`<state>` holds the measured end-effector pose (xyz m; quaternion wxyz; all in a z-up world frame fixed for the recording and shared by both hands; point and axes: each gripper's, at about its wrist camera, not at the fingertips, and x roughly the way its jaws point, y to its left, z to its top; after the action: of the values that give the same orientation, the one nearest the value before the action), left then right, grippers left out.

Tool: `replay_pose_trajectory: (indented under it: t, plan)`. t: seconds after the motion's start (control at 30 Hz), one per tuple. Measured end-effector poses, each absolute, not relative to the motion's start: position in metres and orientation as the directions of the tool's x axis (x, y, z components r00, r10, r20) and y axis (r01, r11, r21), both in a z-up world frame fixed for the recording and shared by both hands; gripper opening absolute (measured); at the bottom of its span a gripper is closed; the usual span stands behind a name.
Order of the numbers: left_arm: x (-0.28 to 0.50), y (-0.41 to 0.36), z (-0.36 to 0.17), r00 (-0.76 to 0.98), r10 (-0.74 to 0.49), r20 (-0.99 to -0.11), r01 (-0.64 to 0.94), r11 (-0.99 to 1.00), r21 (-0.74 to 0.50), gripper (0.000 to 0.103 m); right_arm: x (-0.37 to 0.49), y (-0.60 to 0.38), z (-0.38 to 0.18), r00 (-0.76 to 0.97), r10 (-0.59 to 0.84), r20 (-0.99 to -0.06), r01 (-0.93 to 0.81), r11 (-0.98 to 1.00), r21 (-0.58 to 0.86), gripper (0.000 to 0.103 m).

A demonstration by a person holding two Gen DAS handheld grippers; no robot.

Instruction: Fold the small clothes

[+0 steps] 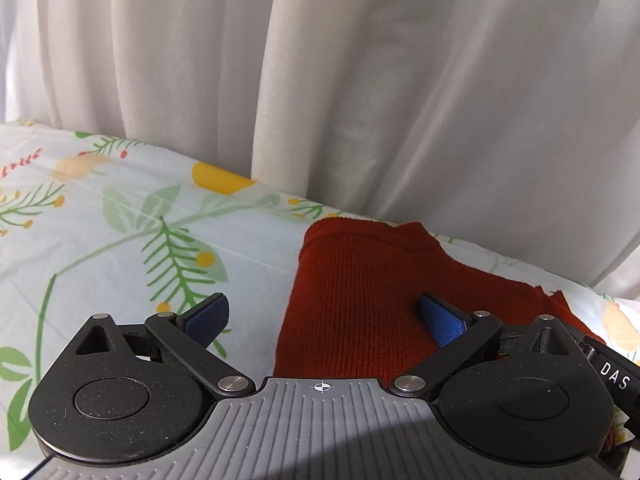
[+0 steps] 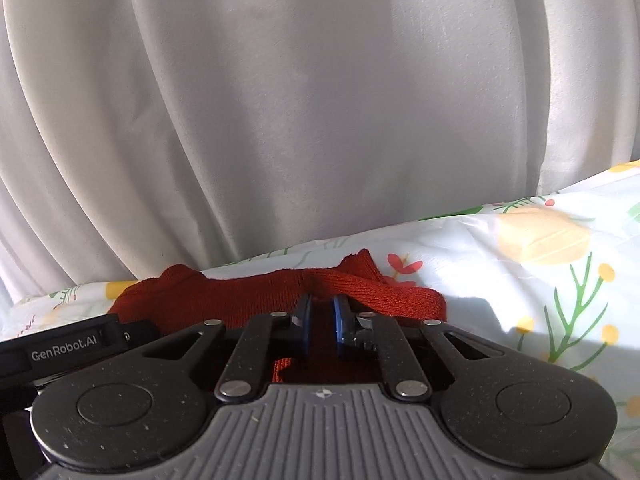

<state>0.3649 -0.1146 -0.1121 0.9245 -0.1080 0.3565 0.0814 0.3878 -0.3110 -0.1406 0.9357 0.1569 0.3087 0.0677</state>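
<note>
A rust-red knitted garment (image 1: 360, 292) lies on the floral sheet (image 1: 120, 240) near the curtain. My left gripper (image 1: 324, 320) is open, low over the garment's left edge; its left blue pad (image 1: 208, 314) is over the sheet and its right pad (image 1: 440, 318) is over the knit. In the right wrist view the same garment (image 2: 248, 296) lies bunched ahead. My right gripper (image 2: 320, 326) has its blue pads close together with red knit between them. The other gripper's body (image 2: 68, 346) shows at the left.
White curtains (image 1: 320, 80) hang right behind the bed edge and fill the upper half of both views. The floral sheet (image 2: 540, 260) spreads to the right of the garment, part sunlit, part in shadow.
</note>
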Motion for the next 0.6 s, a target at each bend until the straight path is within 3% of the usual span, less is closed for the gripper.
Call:
replay_pose_trajectory:
  t: [0.37, 0.6]
  plan:
    - [0.360, -0.107, -0.112, 0.751, 0.059, -0.657, -0.238, 0.953, -0.186, 0.103, 0.386, -0.316, -0.141, 0.811, 0.238, -0.535, -0.017, 0.923, 0.384, 0.002]
    - [0.355, -0.092, -0.113, 0.751, 0.031, -0.660, -0.246, 0.940, -0.236, 0.103, 0.367, -0.317, -0.134, 0.825, 0.221, -0.520, -0.020, 0.931, 0.364, 0.010]
